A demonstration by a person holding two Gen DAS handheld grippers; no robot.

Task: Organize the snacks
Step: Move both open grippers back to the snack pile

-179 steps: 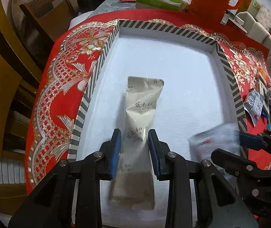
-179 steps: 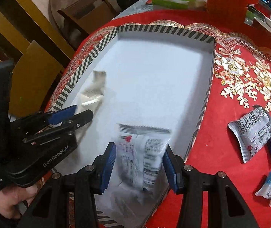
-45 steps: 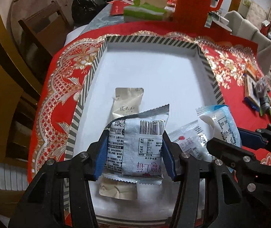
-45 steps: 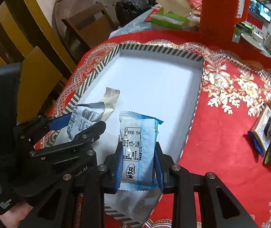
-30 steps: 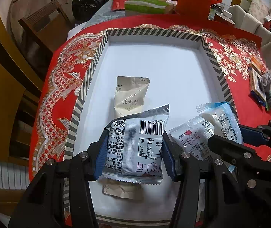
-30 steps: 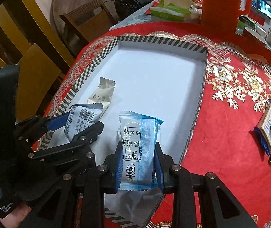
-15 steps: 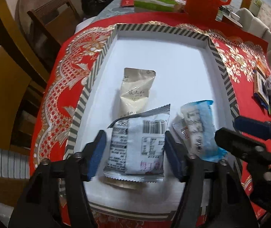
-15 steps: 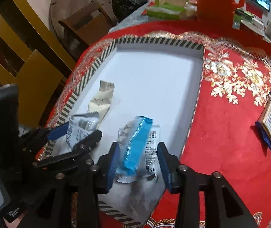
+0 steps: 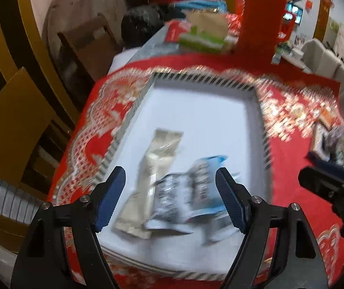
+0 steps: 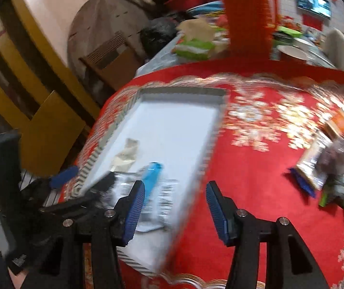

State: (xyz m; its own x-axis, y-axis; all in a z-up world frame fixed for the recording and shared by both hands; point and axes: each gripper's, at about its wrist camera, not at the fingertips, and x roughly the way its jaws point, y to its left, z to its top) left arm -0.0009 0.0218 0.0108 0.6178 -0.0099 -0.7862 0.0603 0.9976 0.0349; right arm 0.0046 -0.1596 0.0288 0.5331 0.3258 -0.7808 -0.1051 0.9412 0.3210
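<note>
On tray (image 9: 203, 110): snack packets (image 9: 172, 192) | right view only: loose snacks (image 10: 326, 166)

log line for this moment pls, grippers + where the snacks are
left gripper: open, empty | right gripper: open, empty | beige packet, grey packet, blue packet: in striped tray | loose snacks: on red cloth

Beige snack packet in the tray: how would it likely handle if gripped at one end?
The beige snack packet is long, thin and creased, so it would probably flop. It looks light. Its film wrapper may slip between the pads.
</note>
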